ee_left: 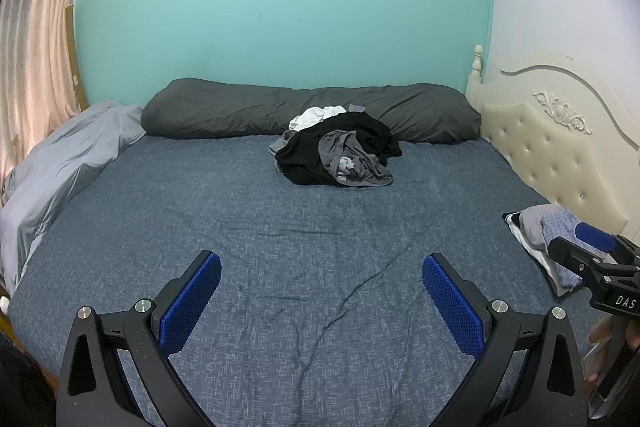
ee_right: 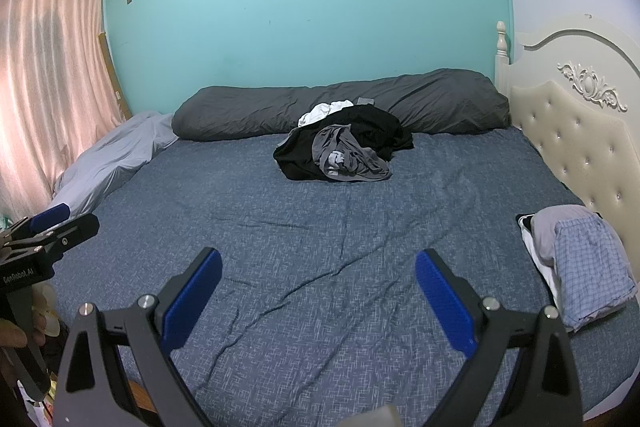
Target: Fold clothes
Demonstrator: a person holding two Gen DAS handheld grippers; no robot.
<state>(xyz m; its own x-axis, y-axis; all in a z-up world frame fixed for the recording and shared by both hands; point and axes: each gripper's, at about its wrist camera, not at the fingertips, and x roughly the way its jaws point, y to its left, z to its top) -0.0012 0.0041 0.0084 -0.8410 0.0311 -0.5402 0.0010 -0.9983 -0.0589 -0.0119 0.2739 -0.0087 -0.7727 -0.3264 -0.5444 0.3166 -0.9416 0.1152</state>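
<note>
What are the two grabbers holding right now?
Nothing. The left gripper and the right gripper are both open over the bed; the pile of clothes lies untouched, far ahead.

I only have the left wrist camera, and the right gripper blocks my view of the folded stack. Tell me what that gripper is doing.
Observer: The right gripper is open, with only bare bed sheet between its pads.
Operator: Describe the stack behind it.
Observer: The folded stack has a blue checked piece on top, lying over a grey piece.
Operator: Check that it isn't hanging off the bed.
Observer: Sheet shows beyond its near edge, so it appears to rest fully on the bed, beside the headboard.
</note>
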